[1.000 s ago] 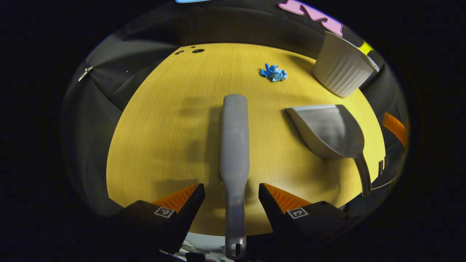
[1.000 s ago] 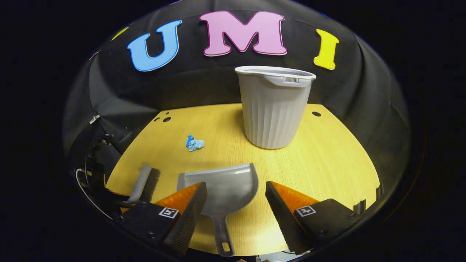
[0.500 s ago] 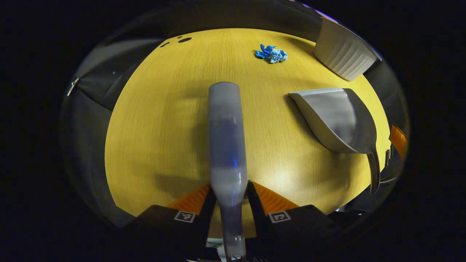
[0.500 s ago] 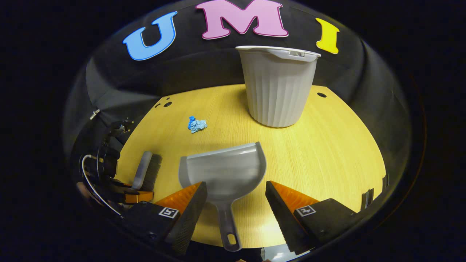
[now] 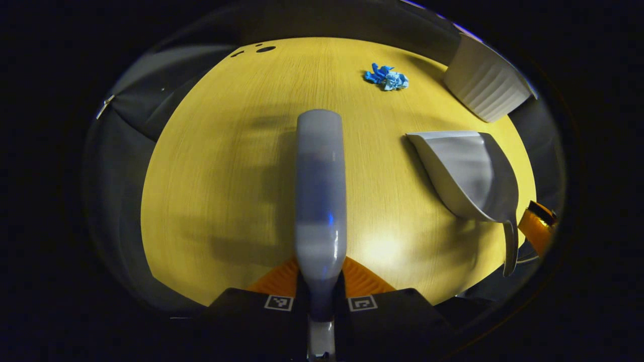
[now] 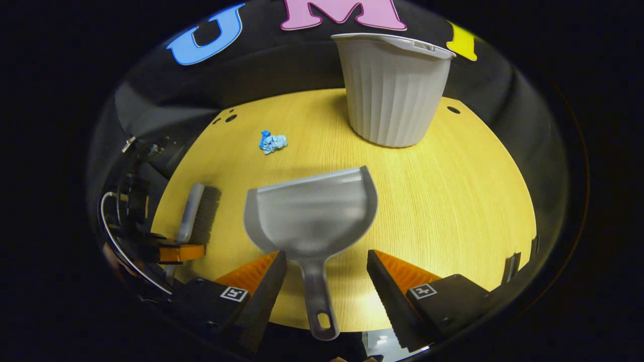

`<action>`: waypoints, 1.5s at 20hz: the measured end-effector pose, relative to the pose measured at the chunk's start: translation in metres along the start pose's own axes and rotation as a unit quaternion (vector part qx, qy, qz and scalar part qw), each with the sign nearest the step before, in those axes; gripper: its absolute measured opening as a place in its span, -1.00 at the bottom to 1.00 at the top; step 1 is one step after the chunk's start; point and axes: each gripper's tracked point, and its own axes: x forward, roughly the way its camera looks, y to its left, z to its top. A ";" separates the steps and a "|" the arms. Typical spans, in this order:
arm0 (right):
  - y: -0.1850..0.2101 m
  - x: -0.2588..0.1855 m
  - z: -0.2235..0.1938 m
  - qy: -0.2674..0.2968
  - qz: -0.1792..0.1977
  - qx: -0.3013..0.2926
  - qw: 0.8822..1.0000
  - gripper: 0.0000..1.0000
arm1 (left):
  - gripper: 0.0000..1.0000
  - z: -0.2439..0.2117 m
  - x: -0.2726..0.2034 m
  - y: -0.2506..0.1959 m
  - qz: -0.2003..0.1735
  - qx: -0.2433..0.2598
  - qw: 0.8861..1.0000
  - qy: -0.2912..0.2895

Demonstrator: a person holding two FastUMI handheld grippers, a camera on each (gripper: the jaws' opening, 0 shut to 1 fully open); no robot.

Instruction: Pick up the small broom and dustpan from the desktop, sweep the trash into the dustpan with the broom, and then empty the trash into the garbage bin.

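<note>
Yellow wooden desktop (image 6: 453, 201) with dark holes (image 6: 231, 118).

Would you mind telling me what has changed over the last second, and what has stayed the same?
The left gripper closed from open onto the broom handle and now grips it. The right gripper stayed open but moved forward, so its fingers now straddle the dustpan handle. The dustpan, the blue trash and the garbage bin stayed where they were on the table.
</note>
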 end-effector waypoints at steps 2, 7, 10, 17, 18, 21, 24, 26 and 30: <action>0.002 0.002 -0.008 0.019 0.002 -0.002 1.000 0.99 | -0.51 0.006 -0.006 0.005 -0.006 -0.002 1.000 -0.023; 0.012 0.018 -0.028 0.067 -0.004 -0.034 0.997 0.99 | -0.51 0.023 -0.027 0.021 -0.006 -0.004 0.998 -0.059; 0.008 0.037 -0.038 0.097 -0.025 -0.065 0.993 0.99 | -0.51 0.025 -0.032 0.025 -0.008 0.015 0.998 -0.065; 0.010 0.063 -0.042 0.121 -0.025 -0.039 0.992 0.91 | -0.51 0.031 -0.038 0.028 -0.009 0.009 0.998 -0.067; 0.009 0.064 -0.041 0.124 -0.028 -0.049 0.991 0.80 | -0.52 0.034 -0.039 0.029 -0.005 0.011 0.998 -0.069; 0.013 0.065 -0.040 0.128 -0.026 -0.064 0.989 0.50 | -0.52 0.040 -0.039 0.026 -0.002 0.011 0.997 -0.070; 0.013 0.066 -0.038 0.136 -0.019 -0.067 0.988 -0.19 | -0.51 0.047 -0.040 0.021 -0.001 0.012 0.997 -0.072; 0.014 0.065 -0.037 0.136 -0.003 -0.076 0.988 -0.24 | -0.52 0.051 -0.035 0.017 -0.002 0.013 0.997 -0.072; 0.011 0.063 -0.040 0.142 0.025 -0.093 0.985 -0.31 | -0.51 0.067 -0.032 0.018 -0.001 0.031 0.997 -0.070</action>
